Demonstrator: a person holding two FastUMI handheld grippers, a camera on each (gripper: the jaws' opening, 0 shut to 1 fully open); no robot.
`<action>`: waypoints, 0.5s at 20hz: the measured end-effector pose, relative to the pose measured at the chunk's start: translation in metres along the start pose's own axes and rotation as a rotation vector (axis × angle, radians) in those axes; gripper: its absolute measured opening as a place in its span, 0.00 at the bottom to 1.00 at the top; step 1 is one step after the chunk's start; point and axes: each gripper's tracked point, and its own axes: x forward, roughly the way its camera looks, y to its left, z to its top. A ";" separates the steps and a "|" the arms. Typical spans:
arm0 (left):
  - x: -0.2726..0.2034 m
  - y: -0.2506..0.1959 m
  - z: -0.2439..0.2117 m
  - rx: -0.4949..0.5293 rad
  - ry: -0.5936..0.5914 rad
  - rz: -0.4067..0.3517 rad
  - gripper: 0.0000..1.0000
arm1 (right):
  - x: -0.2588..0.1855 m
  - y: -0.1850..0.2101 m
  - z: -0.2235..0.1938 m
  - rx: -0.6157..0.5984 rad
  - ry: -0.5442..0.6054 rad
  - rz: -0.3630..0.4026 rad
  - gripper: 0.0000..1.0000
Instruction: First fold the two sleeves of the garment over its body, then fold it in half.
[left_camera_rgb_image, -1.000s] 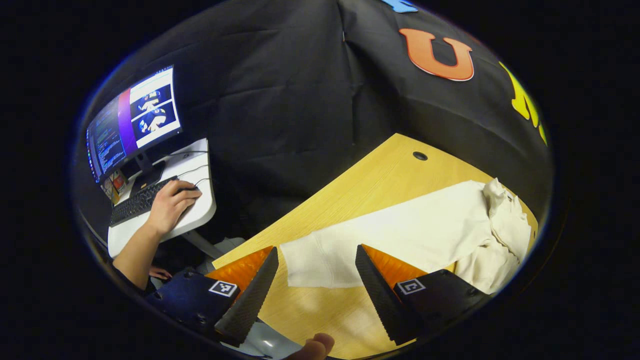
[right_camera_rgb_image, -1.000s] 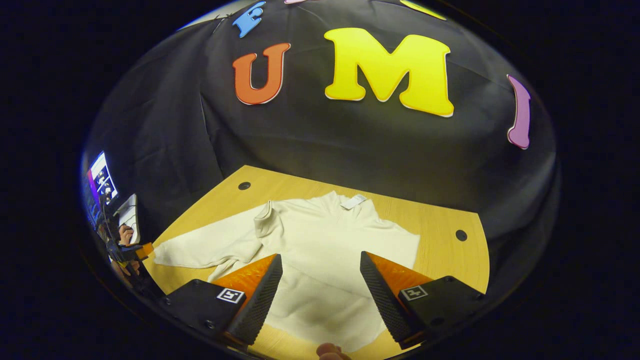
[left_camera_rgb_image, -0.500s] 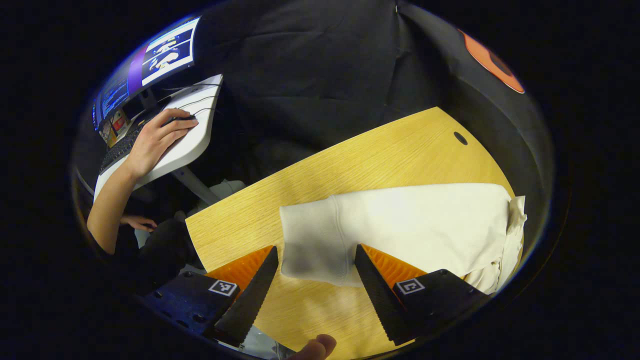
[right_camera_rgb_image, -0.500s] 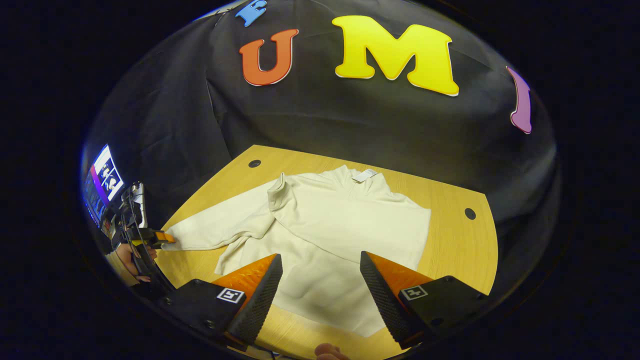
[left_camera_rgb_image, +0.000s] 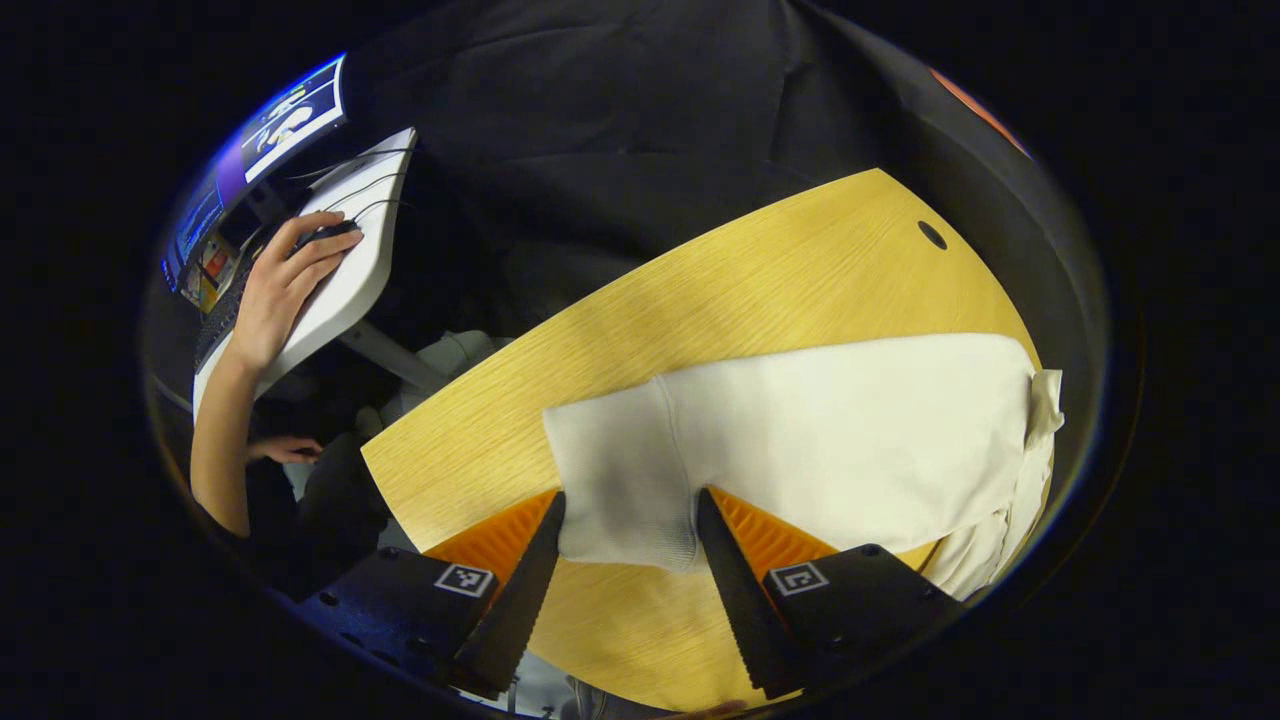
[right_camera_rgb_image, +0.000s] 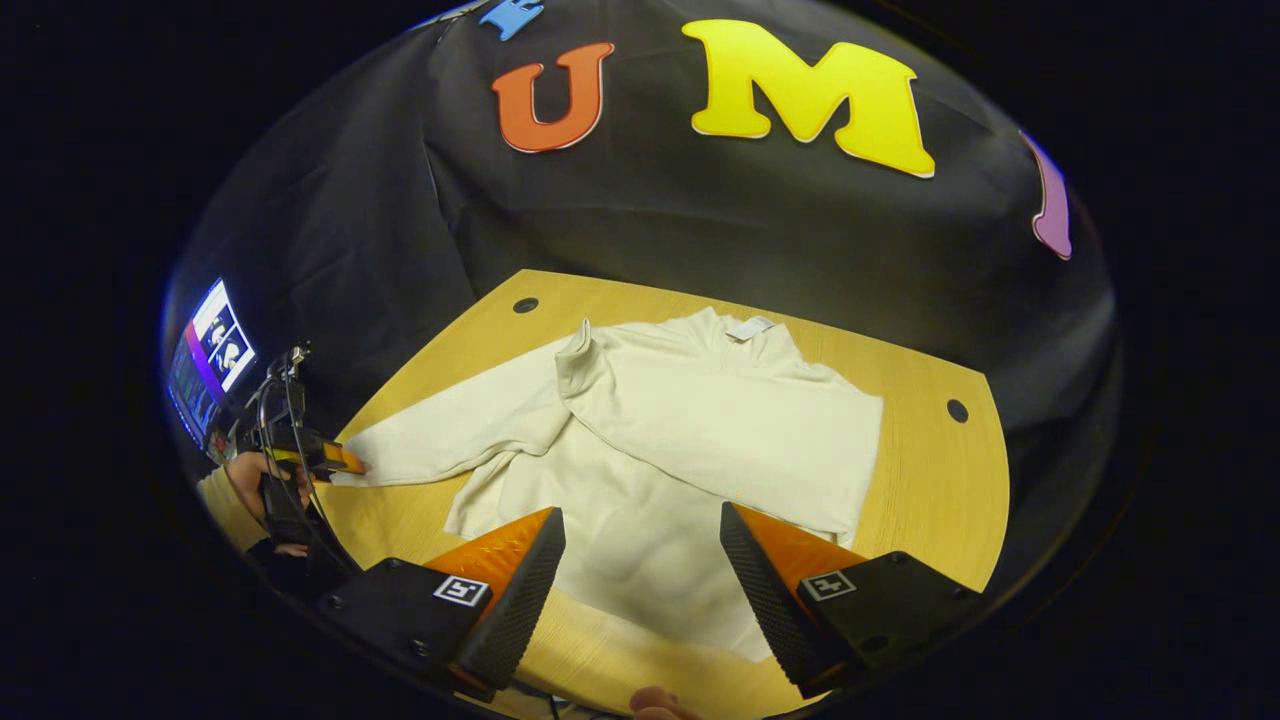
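The cream sweater (right_camera_rgb_image: 660, 440) lies flat on the wooden worktop (right_camera_rgb_image: 930, 500), collar toward the booth wall. One sleeve (right_camera_rgb_image: 740, 440) is folded across the body, its cuff end lying toward the right edge of the garment. The other sleeve (left_camera_rgb_image: 800, 440) extends sideways to the worktop's left edge.

The left hand-held gripper (left_camera_rgb_image: 625, 560) is set at the cuff (left_camera_rgb_image: 620, 490) of that extended sleeve, jaws apart, one finger on either side of the cuff end. Whether the fingers yet press the fabric cannot be told. The placement suits a pinch at the cuff, the point from which the whole sleeve can be carried over the body.

The right hand-held gripper (right_camera_rgb_image: 640, 580) hovers above the sweater's hem, jaws wide apart and holding nothing. It appears to stand clear of the sleeve's path.

In judgement, one sleeve fold is in place and the second is in hand; the half fold remains.
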 end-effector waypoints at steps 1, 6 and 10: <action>0.000 0.000 0.001 0.006 0.008 -0.001 0.83 | 0.000 0.000 -0.006 0.017 0.011 0.003 0.97; 0.000 -0.004 0.003 0.005 0.069 0.000 0.71 | -0.006 -0.011 -0.027 0.030 0.033 -0.005 0.94; 0.001 -0.011 0.006 -0.021 0.108 -0.009 0.58 | -0.013 -0.016 -0.031 0.025 0.026 -0.004 0.94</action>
